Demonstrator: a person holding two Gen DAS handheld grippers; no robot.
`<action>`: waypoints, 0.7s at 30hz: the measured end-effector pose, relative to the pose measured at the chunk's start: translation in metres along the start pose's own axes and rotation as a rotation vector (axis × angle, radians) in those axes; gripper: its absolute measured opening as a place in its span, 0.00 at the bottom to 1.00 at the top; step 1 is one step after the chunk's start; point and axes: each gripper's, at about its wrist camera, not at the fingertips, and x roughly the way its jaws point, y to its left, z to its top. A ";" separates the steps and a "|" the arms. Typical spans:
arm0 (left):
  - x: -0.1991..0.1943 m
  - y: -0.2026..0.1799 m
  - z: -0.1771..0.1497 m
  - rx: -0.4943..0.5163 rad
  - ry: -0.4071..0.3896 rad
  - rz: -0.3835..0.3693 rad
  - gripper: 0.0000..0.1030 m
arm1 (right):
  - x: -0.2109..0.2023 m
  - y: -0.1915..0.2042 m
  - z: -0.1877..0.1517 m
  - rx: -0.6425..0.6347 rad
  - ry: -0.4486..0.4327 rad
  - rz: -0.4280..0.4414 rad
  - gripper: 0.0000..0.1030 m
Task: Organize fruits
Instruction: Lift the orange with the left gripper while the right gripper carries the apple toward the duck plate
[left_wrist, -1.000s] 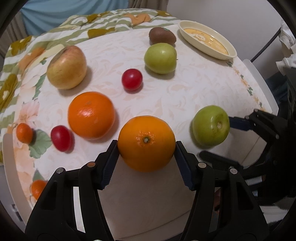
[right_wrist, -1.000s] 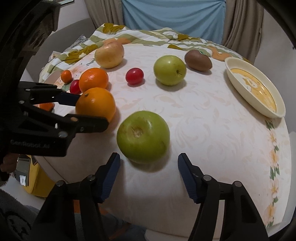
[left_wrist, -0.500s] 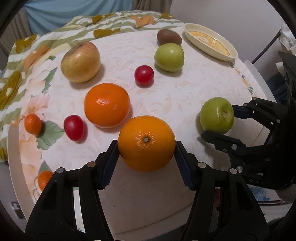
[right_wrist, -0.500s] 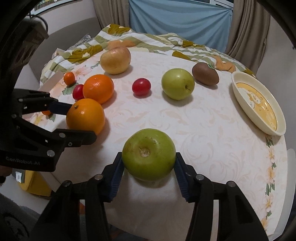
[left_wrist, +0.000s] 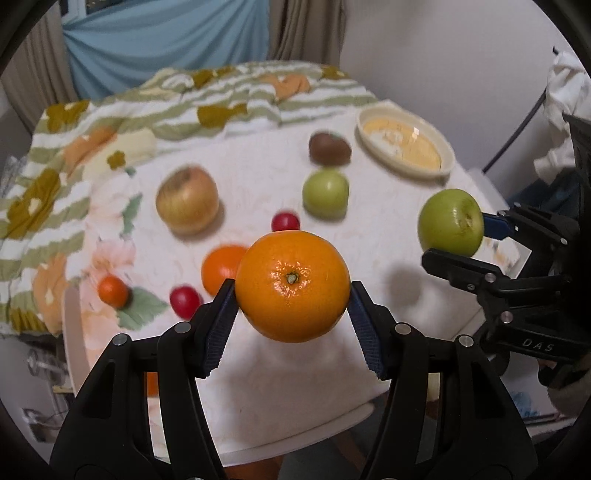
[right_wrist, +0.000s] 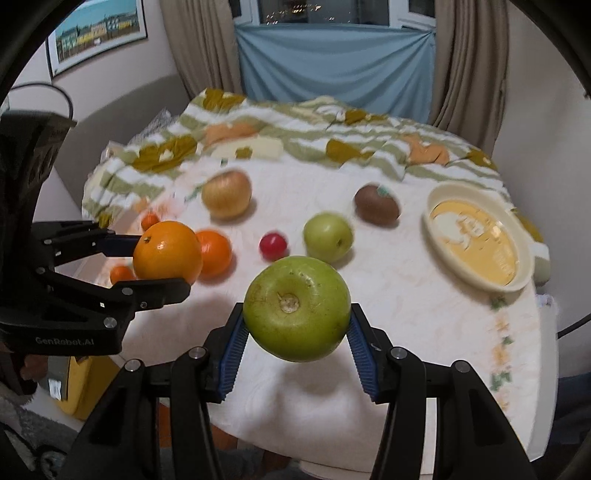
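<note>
My left gripper (left_wrist: 292, 306) is shut on a large orange (left_wrist: 292, 286) and holds it in the air above the table's near edge. My right gripper (right_wrist: 296, 325) is shut on a green apple (right_wrist: 297, 308), also lifted off the table. Each gripper shows in the other view: the right gripper (left_wrist: 452, 240) with the green apple (left_wrist: 450, 227) at the right of the left wrist view, the left gripper (right_wrist: 162, 262) with the orange (right_wrist: 168, 254) at the left of the right wrist view. A cream oval dish (right_wrist: 480, 243) stands at the table's far right.
On the white tablecloth (left_wrist: 258, 177) lie a second orange (left_wrist: 219, 267), a yellowish apple (left_wrist: 186, 201), another green apple (left_wrist: 325, 192), a brown kiwi (left_wrist: 328, 149), two red cherry tomatoes (left_wrist: 285, 221) (left_wrist: 184, 301) and small tangerines (left_wrist: 112, 290). A crumpled flowered cloth (left_wrist: 221, 99) covers the far side.
Both grippers rose with their fruit, off the table. The right gripper closed on the green apple a second ago and then lifted it. The fruit on the table stayed put.
</note>
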 end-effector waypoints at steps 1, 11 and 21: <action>-0.003 -0.003 0.006 -0.001 -0.014 0.006 0.65 | -0.007 -0.006 0.004 0.006 -0.013 -0.002 0.48; -0.009 -0.060 0.077 -0.063 -0.119 0.045 0.65 | -0.042 -0.093 0.038 0.038 -0.061 -0.021 0.48; 0.051 -0.125 0.146 -0.117 -0.136 0.032 0.65 | -0.029 -0.200 0.068 0.039 -0.055 -0.041 0.48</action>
